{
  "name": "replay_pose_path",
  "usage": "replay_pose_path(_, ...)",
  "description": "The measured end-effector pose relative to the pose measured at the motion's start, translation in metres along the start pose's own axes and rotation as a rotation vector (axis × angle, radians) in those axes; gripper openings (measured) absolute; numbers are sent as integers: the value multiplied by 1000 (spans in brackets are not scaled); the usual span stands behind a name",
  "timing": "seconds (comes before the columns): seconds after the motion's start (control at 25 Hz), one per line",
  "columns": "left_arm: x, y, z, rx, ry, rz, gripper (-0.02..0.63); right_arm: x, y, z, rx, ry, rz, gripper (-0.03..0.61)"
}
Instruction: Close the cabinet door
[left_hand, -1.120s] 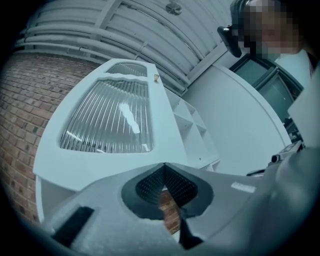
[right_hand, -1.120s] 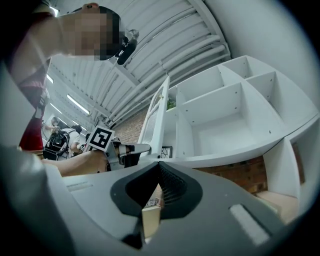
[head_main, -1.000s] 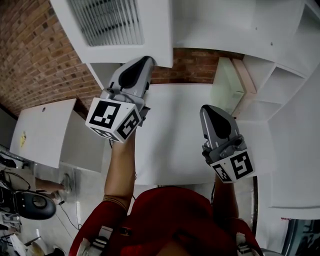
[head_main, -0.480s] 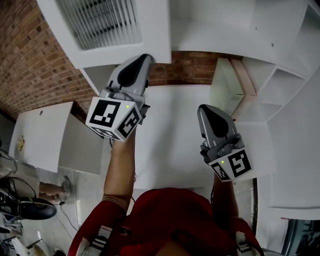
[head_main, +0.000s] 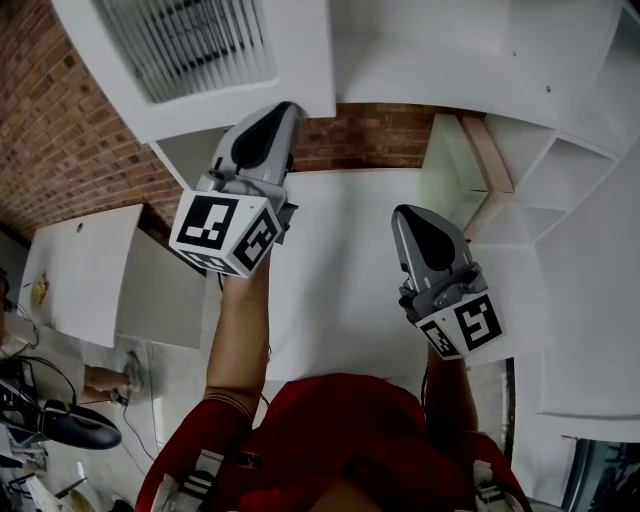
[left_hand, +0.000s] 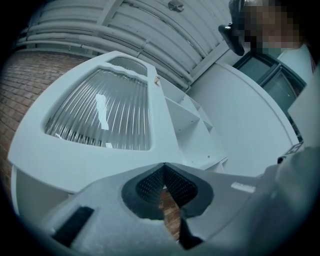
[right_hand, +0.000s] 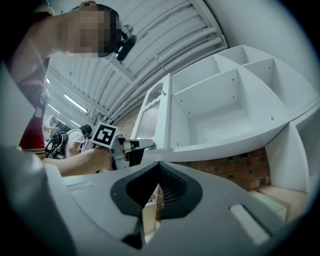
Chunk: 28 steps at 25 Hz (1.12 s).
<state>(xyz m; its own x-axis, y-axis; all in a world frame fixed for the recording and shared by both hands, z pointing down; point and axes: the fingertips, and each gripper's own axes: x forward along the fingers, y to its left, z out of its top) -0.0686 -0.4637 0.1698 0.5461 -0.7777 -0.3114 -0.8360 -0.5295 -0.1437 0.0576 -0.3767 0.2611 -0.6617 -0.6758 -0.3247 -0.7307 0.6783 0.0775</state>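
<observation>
- Left gripper (head_main: 287, 108) had its jaws pressed together with nothing between them. Its tip was raised to the lower edge of the cabinet door (head_main: 305, 60); whether tip and edge actually touched could not be told.
- Right gripper (head_main: 405, 215) also had its jaws together and empty. It was held lower than the left gripper and to its right, well apart from the door.
- The cabinet door stood swung open, just above and ahead of the left gripper and off to the left of the right gripper. Its long axis ran upright and its thin edge faced the right gripper (from that side it showed as a narrow upright strip).
- A ribbed glass panel (left_hand: 100, 112) filled most of the door's white frame, with its broad face turned towards the left gripper.
- The cabinet (right_hand: 220, 107) sat above and ahead of the right gripper. Its open front was divided by white shelves into compartments, which showed only white walls dotted with small peg holes.
- A white counter (head_main: 340, 270) lay beneath both grippers, and a brick wall (head_main: 60, 120) ran beyond the left gripper's tip and under the cabinet.
</observation>
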Motion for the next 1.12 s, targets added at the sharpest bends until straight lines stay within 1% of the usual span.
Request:
replay_pose_path(0.72, 12, 8, -16, -6, 21, 25, 0, 0, -15, -1, 5, -13, -21, 12)
replay_pose_path(1.12, 5, 11, -28, -28, 63, 52, 0, -6, -10, 3, 6, -10, -20, 14)
